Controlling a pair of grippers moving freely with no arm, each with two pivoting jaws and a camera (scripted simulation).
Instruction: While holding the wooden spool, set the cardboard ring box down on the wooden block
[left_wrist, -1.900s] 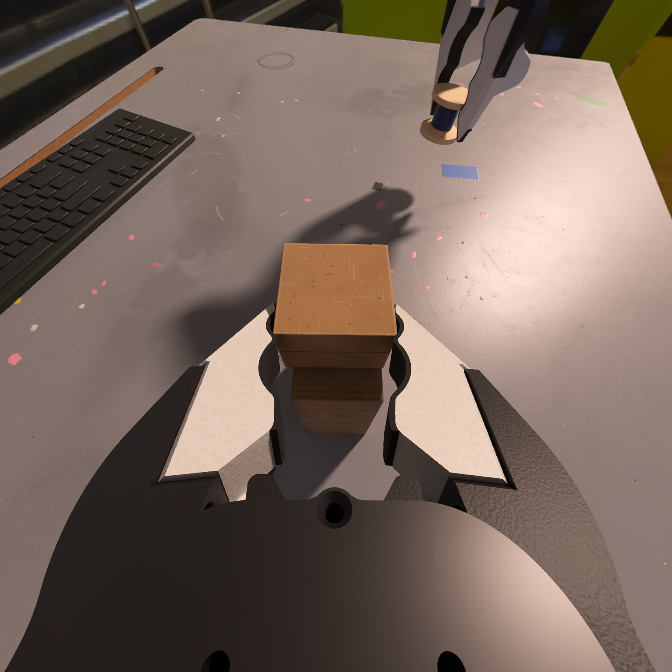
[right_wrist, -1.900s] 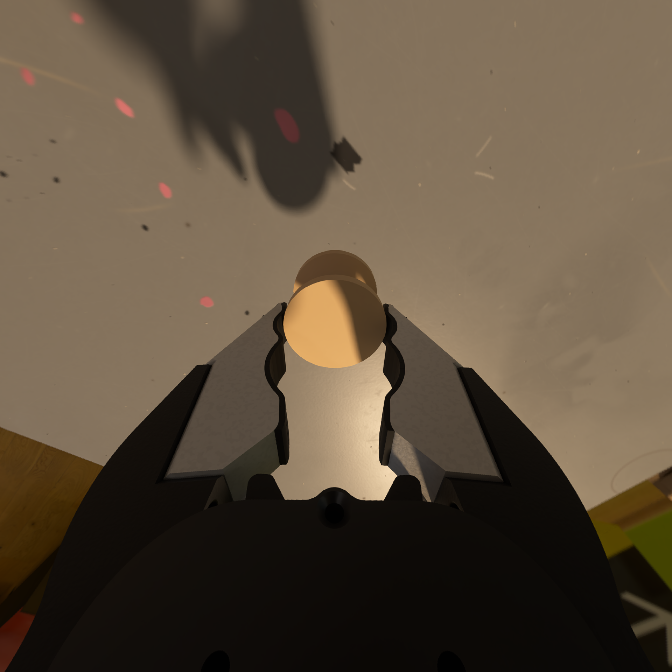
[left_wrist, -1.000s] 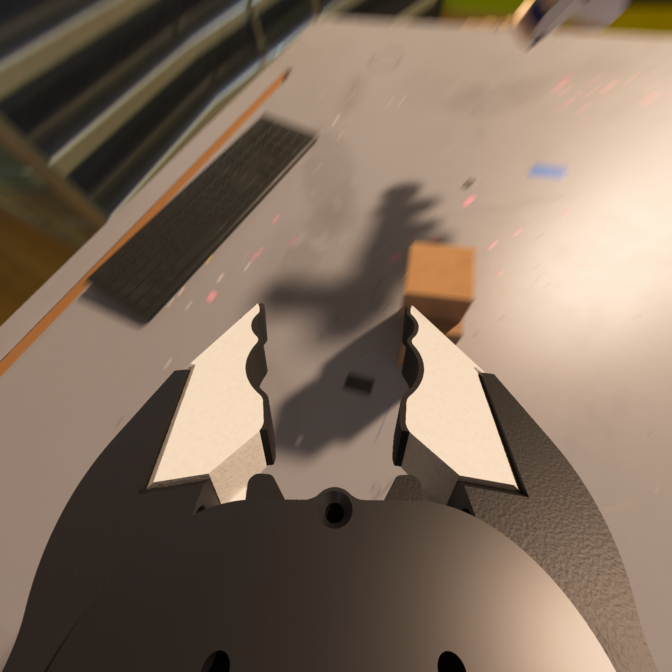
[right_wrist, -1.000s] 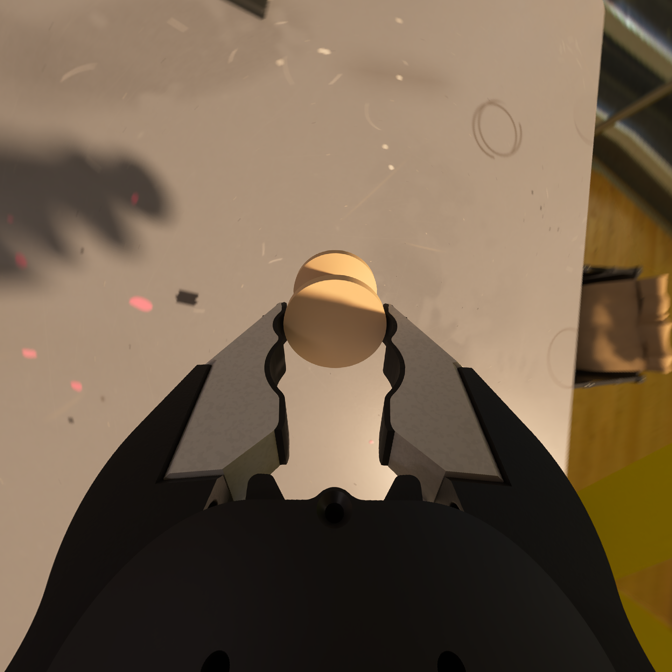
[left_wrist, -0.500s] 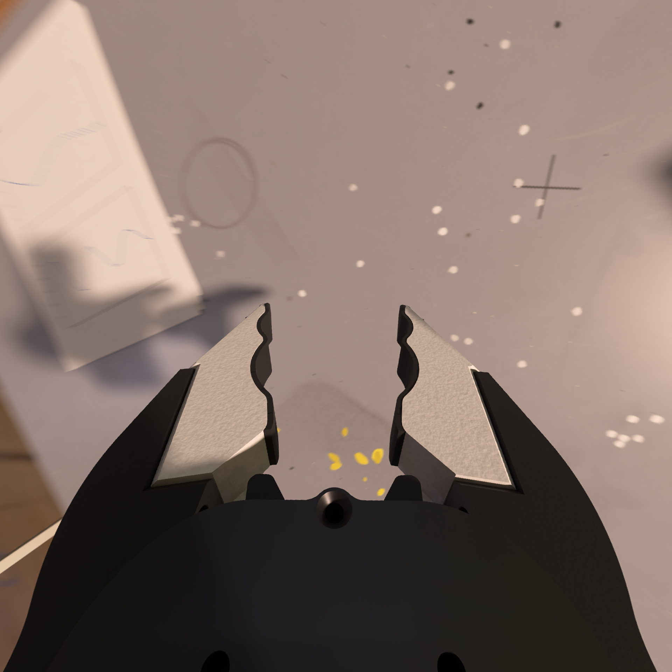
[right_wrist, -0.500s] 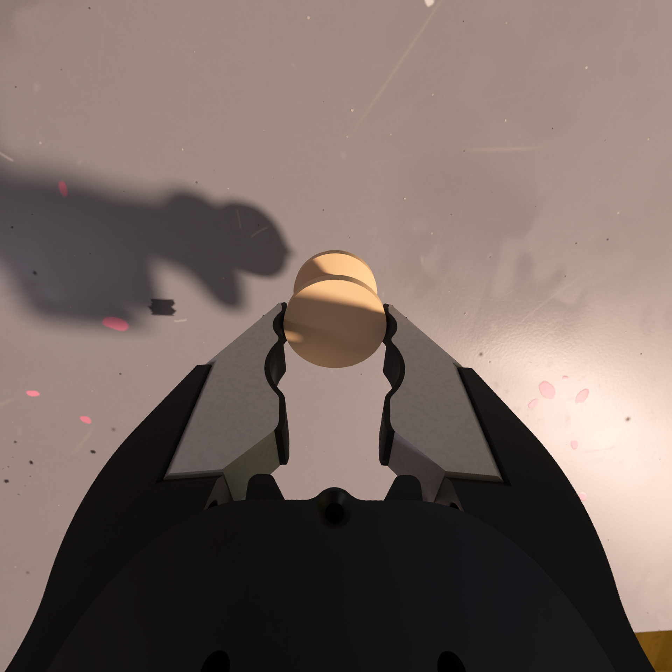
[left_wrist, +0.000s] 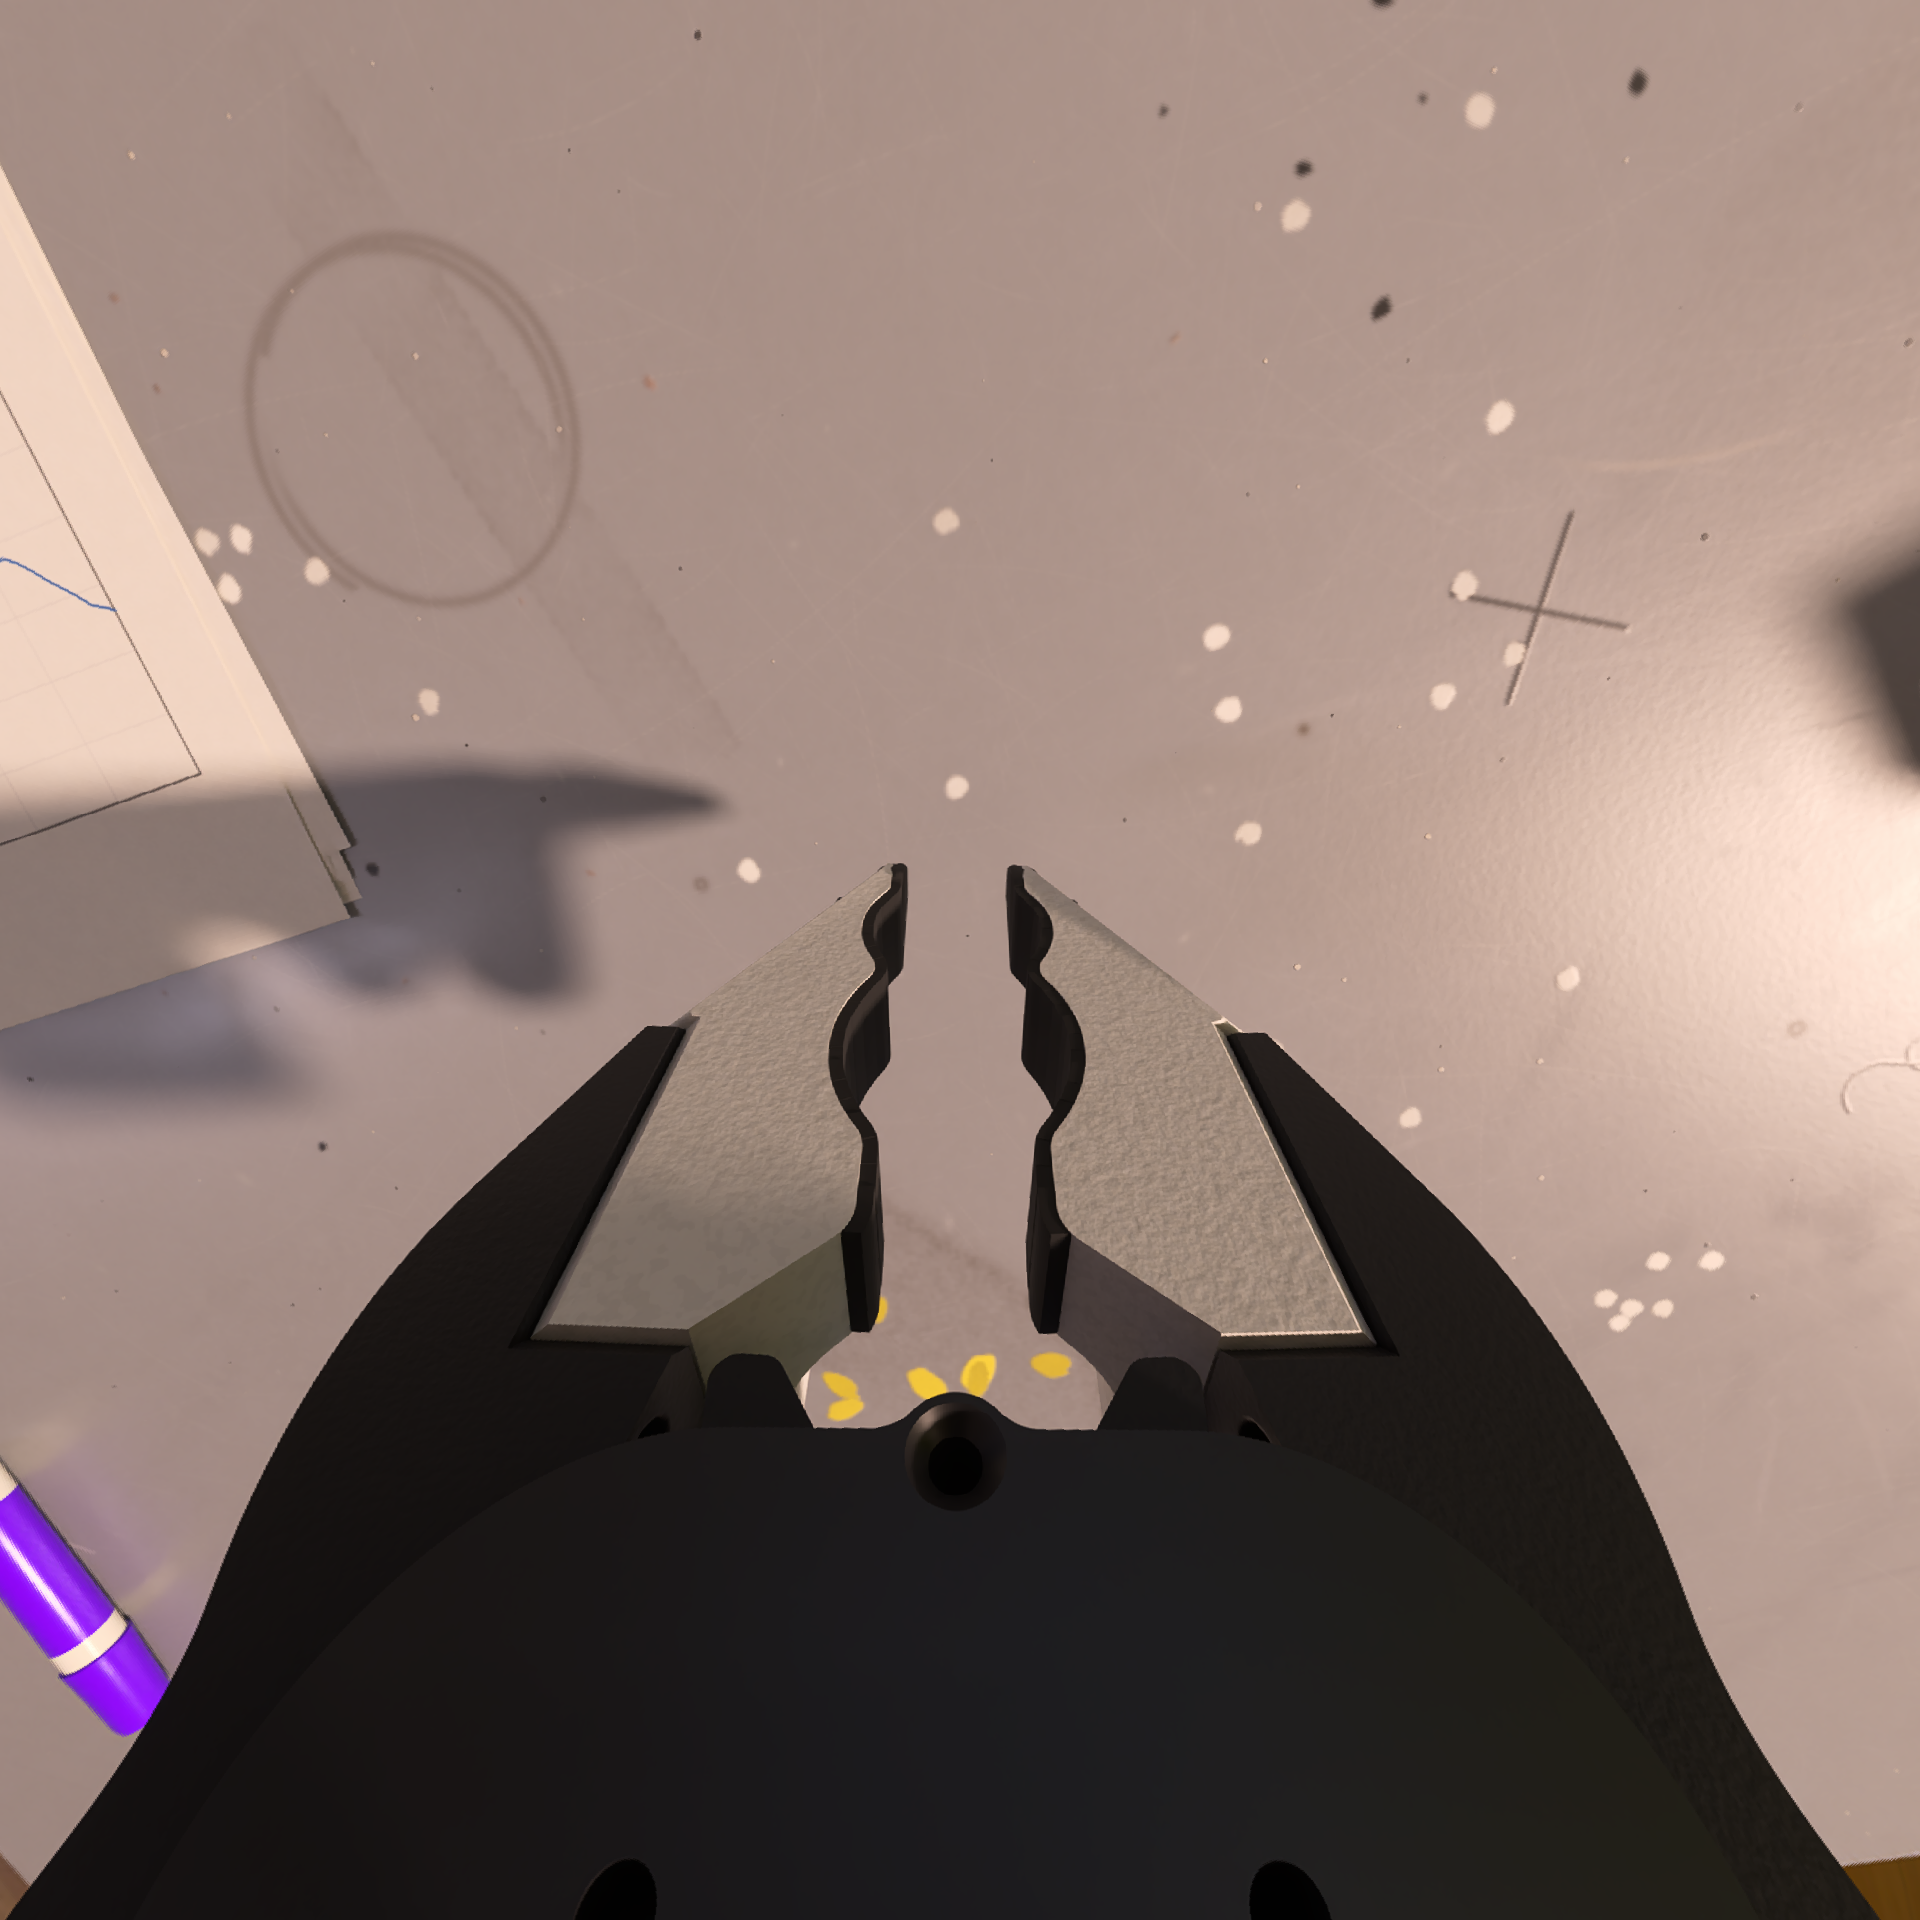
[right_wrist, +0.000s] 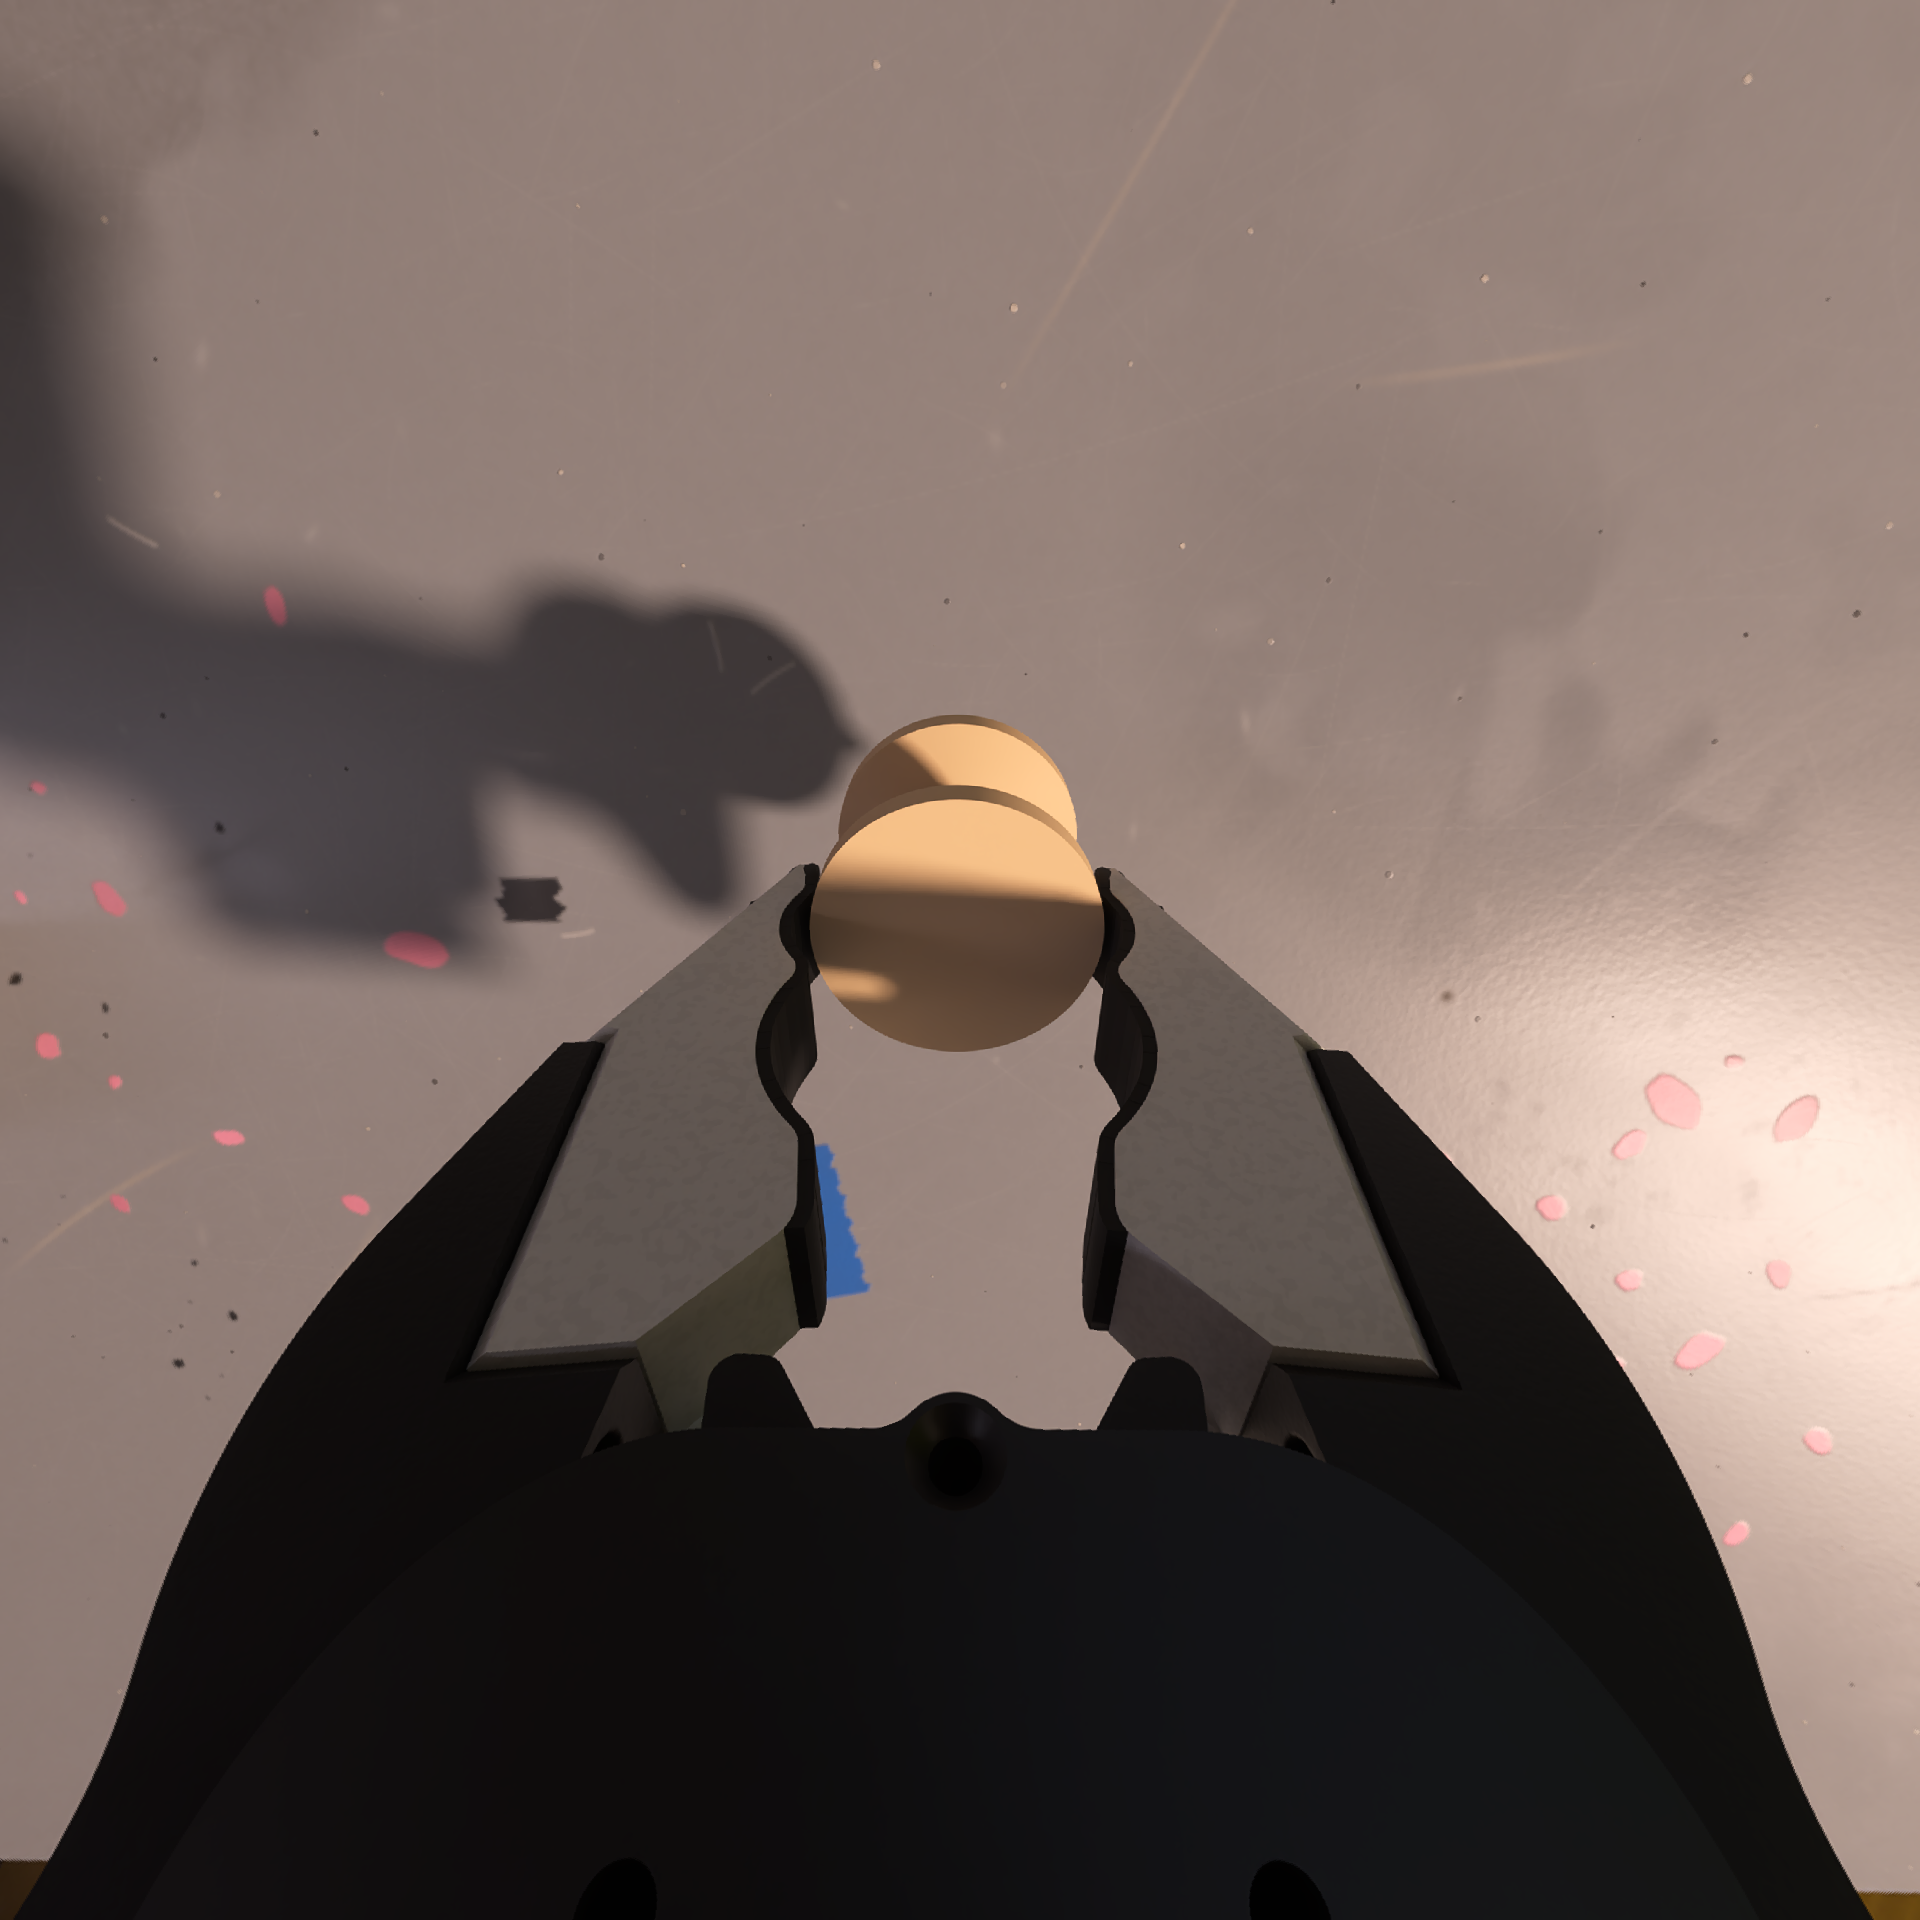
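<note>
My right gripper (right_wrist: 954, 878) is shut on the wooden spool (right_wrist: 956, 966). It grips the near round flange at its fingertips, above the grey table. The spool's far flange shows just behind it. My left gripper (left_wrist: 956, 883) holds nothing. Its jaws stand close together with only a narrow gap, and it points down at the bare speckled tabletop. The cardboard ring box and the wooden block are in neither view.
A stack of white paper sheets (left_wrist: 94, 623) lies at the left, and a purple pen (left_wrist: 62, 1621) at the lower left. A ring stain (left_wrist: 410, 416) and a scratched cross (left_wrist: 1543, 613) mark the table. Under the right gripper are a blue patch (right_wrist: 844, 1221) and a small black scrap (right_wrist: 532, 899).
The left gripper let go of the box on the block, swung away over the papers, and its jaws have narrowed to a thin gap. The right gripper kept the spool and moved slightly.
</note>
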